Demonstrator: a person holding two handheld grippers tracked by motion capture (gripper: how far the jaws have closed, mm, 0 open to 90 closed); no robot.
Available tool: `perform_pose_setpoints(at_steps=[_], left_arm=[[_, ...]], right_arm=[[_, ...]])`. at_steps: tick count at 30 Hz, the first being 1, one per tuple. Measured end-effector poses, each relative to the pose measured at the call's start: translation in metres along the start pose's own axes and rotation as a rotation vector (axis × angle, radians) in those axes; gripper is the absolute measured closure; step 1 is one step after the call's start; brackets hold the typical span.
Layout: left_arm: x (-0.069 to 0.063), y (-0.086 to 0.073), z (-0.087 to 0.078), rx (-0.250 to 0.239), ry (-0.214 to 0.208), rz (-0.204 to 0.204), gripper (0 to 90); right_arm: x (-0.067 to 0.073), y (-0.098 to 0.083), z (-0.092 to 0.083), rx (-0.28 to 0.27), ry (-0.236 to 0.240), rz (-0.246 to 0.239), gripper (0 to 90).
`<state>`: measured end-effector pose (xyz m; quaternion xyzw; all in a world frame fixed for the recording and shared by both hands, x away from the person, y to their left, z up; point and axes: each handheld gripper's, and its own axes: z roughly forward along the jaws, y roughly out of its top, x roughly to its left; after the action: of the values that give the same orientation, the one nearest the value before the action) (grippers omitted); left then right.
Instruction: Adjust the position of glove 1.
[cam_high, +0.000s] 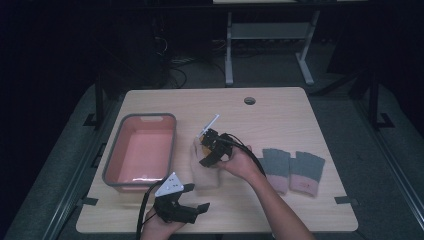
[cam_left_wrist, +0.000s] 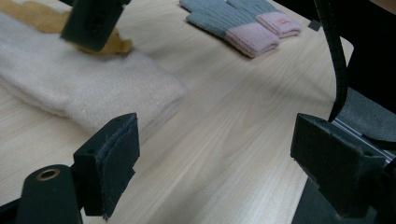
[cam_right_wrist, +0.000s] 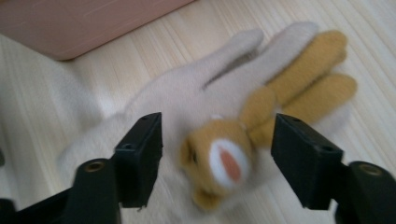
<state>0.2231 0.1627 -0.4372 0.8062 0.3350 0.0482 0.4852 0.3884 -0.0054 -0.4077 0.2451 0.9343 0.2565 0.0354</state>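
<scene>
A cream knit glove (cam_right_wrist: 177, 93) with tan fingers and a tan animal face lies flat on the wooden table (cam_high: 280, 115). My right gripper (cam_right_wrist: 217, 135) hangs over it, jaws open to either side of the animal face and not pressing on it. From above, that right gripper (cam_high: 206, 152) sits over the cream glove (cam_high: 209, 177) at mid-table. My left gripper (cam_high: 192, 197) rests near the front edge, open and with nothing in it. In the left gripper view, its jaws (cam_left_wrist: 215, 140) frame bare wood, with the cream glove (cam_left_wrist: 93, 88) beyond them on the left.
A pink bin with a grey rim (cam_high: 173, 145) stands to the left of the glove. Two grey gloves with pink cuffs (cam_high: 276, 165) lie side by side to the right. A cable hole (cam_high: 249, 100) marks the far table edge.
</scene>
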Motion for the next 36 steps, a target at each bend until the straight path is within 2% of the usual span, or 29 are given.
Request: perform_pose_setpoints(at_steps=[5,7,12,14,15,16,19,21,24,28,30,32,36], left_arm=[[0.001,0.001,-0.002,0.002,0.005,0.015,15.8],[0.001,0.001,-0.002,-0.003,0.005,0.010,15.8],[0.002,0.001,-0.003,-0.005,0.002,0.004,15.8],[0.002,0.001,-0.003,-0.009,-0.009,-0.010,15.8],[0.001,0.001,-0.002,-0.010,-0.016,-0.013,15.8],[0.001,0.001,-0.002,-0.007,-0.017,-0.012,15.8],[0.001,0.001,-0.001,-0.008,-0.021,-0.019,15.8],[0.002,0.000,-0.001,-0.017,-0.033,-0.039,15.8],[0.002,0.001,-0.001,-0.028,-0.039,-0.049,15.8],[0.002,0.002,0.001,-0.021,-0.034,-0.038,15.7],[0.001,0.002,0.002,-0.014,-0.013,-0.021,15.8],[-0.001,0.001,0.003,-0.015,-0.019,-0.023,15.7],[-0.003,0.001,0.004,-0.012,-0.016,-0.013,15.7]], right_arm=[[0.006,0.013,0.012,0.000,-0.016,-0.005,31.2],[0.009,0.017,0.017,0.023,-0.042,-0.009,30.0],[0.009,0.022,0.024,0.032,-0.050,0.002,32.0],[0.009,0.022,0.027,0.048,-0.067,0.001,32.1],[0.008,0.022,0.030,0.081,-0.080,-0.002,32.3],[0.008,0.021,0.031,0.089,-0.087,-0.004,32.3],[0.007,0.019,0.030,0.092,-0.090,-0.008,32.7],[0.005,0.016,0.029,0.091,-0.096,-0.016,32.7],[0.002,0.011,0.026,0.087,-0.101,-0.004,32.7],[-0.002,0.002,0.022,0.082,-0.113,0.012,32.7],[-0.004,-0.002,0.019,0.081,-0.110,0.025,32.7],[-0.007,-0.006,0.017,0.077,-0.102,0.046,32.8],[-0.011,-0.012,0.014,0.076,-0.101,0.059,32.7]])
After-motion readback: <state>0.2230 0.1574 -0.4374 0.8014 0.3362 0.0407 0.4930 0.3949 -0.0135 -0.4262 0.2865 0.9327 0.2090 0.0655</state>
